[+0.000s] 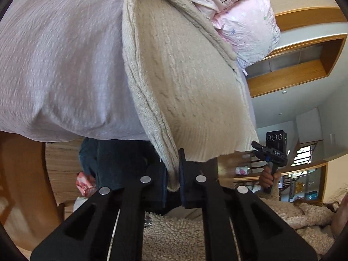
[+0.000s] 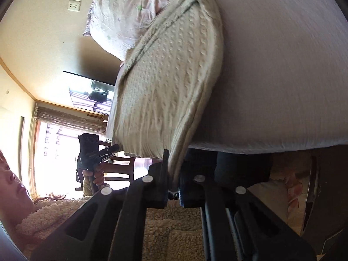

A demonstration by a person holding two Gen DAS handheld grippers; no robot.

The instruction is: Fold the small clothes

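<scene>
A cream cable-knit sweater [image 1: 180, 82] lies on a lilac bedsheet [image 1: 61, 61], its ribbed hem hanging over the bed's near edge. My left gripper [image 1: 174, 180] is shut on one corner of the hem. My right gripper [image 2: 174, 184] is shut on the other corner of the same sweater [image 2: 165, 91]. Each gripper shows in the other's view: the right one [image 1: 261, 150] and the left one [image 2: 108, 150], both at the hem's far corners.
Pink floral pillows [image 1: 245, 15] lie past the sweater's far end. The bedsheet [image 2: 282, 65] spreads beside it. The person's fleece jacket [image 1: 174, 235] is just below the grippers. Wooden shelves [image 1: 304, 65] and a chair [image 2: 121, 169] stand beyond the bed.
</scene>
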